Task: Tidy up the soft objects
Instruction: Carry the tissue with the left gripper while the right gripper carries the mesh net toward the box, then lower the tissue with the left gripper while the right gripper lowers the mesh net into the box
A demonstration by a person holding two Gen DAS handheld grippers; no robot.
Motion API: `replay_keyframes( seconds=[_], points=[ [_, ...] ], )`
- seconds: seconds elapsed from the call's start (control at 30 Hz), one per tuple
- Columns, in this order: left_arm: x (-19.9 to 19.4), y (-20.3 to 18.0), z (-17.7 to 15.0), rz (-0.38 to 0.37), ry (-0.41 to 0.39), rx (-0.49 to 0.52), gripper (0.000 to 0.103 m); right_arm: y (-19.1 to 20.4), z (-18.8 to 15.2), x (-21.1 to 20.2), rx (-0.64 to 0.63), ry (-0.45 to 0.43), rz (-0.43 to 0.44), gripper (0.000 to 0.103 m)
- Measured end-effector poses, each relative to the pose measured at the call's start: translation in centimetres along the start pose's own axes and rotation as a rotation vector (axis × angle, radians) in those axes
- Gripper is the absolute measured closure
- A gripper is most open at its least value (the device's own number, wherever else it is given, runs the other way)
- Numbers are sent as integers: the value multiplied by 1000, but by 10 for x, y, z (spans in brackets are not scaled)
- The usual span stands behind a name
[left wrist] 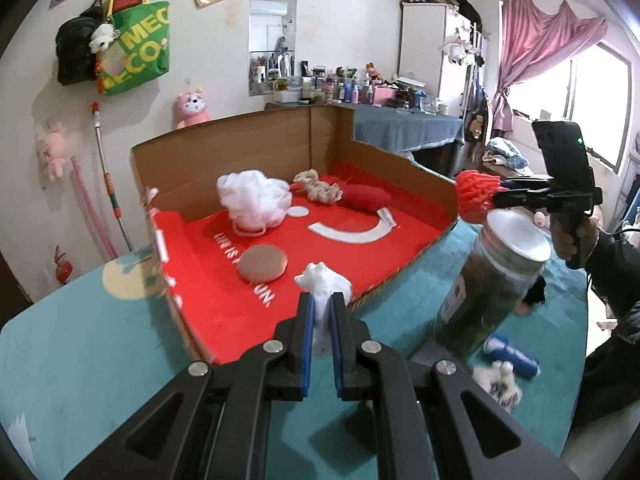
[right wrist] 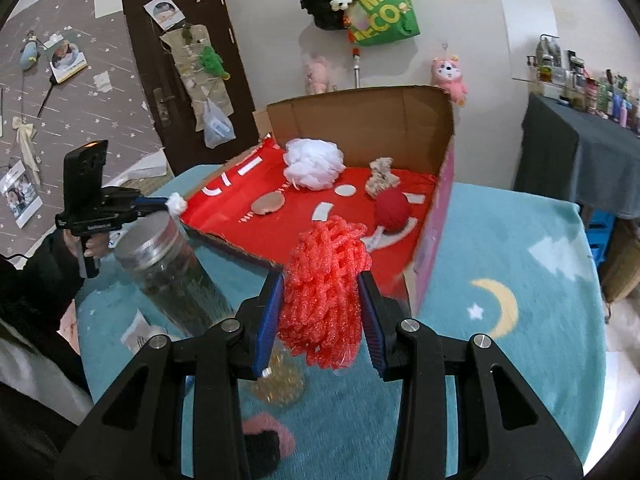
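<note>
A cardboard box [left wrist: 248,128] with a red lining stands on the teal table; it also shows in the right wrist view [right wrist: 360,112]. Inside lie a white mesh pouf [left wrist: 254,198], a beige knotted rope piece [left wrist: 316,186], a red yarn ball [left wrist: 366,198] and a tan round pad [left wrist: 263,264]. My left gripper [left wrist: 322,304] is shut on a white cotton tuft [left wrist: 326,286] at the box's near edge. My right gripper [right wrist: 322,284] is shut on a red foam net [right wrist: 326,276] above the box's front corner; it also shows in the left wrist view [left wrist: 478,194].
A glass jar with a metal lid [left wrist: 492,284] stands on the table right of the box, also seen in the right wrist view [right wrist: 168,264]. A blue-white item [left wrist: 512,356] and a white fluffy item [left wrist: 498,380] lie near it. A cluttered dresser [left wrist: 404,124] stands behind.
</note>
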State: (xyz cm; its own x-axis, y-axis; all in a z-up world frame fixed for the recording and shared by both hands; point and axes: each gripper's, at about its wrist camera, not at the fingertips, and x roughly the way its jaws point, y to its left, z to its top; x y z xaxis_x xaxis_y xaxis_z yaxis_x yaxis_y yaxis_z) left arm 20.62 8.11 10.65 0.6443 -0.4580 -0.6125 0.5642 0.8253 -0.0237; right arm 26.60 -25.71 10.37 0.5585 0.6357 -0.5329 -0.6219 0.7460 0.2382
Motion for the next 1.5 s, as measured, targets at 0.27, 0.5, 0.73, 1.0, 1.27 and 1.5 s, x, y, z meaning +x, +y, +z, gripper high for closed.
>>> replay_keyframes(
  seconds=[0.27,0.5,0.73,1.0,1.27,1.5],
  points=[
    [31,-2,39,-58,39,-62,95,7,42,33,-10,43,29,67],
    [69,-10,71,-36,132,-80,94,8,75,75,-13,121,-11,67],
    [115,0,92,-5,235,-122,93,1,102,116,22,205,-60,66],
    [158,11,102,53,313,-129,93,-15,117,164,77,312,-137,65],
    [178,20,98,74,356,-154,93,-29,113,194,137,392,-150,65],
    [181,19,91,81,379,-142,92,-27,112,194,121,392,-153,63]
  ],
)
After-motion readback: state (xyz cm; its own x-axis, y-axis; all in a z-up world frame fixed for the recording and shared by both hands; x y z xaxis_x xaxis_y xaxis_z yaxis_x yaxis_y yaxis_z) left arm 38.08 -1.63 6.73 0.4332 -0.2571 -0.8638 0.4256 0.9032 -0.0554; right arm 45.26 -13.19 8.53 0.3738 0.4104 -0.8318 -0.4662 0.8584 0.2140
